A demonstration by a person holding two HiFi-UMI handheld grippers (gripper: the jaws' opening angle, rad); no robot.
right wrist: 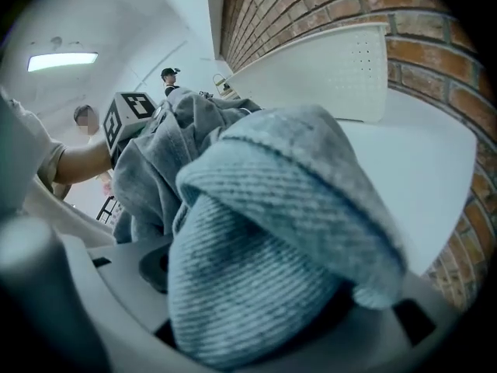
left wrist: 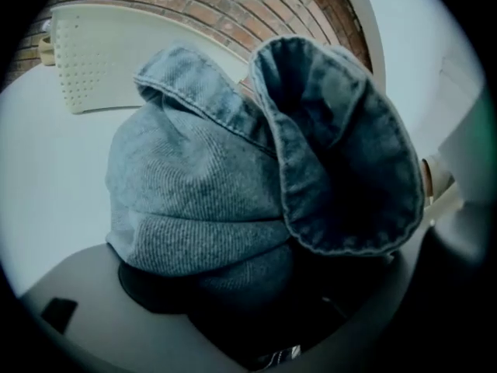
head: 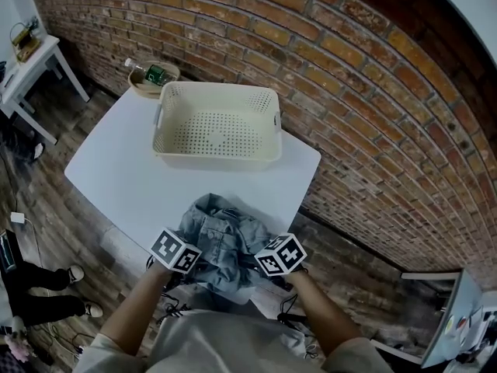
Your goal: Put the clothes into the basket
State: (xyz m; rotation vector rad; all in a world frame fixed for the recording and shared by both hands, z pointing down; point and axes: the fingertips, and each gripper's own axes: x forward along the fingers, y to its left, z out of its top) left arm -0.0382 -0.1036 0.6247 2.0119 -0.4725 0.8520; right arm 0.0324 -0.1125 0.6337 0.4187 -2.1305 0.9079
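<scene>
Blue-grey denim garment (head: 221, 231), white desk (head: 124, 185): grasp stage, your left tongs (head: 185, 249) and right tongs (head: 264, 253) clamping it. Next: lift it into cream perforated plastic basket (head: 217, 155).

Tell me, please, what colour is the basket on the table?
The basket is cream, with perforated bottom and walls; the head view shows it best.
</scene>
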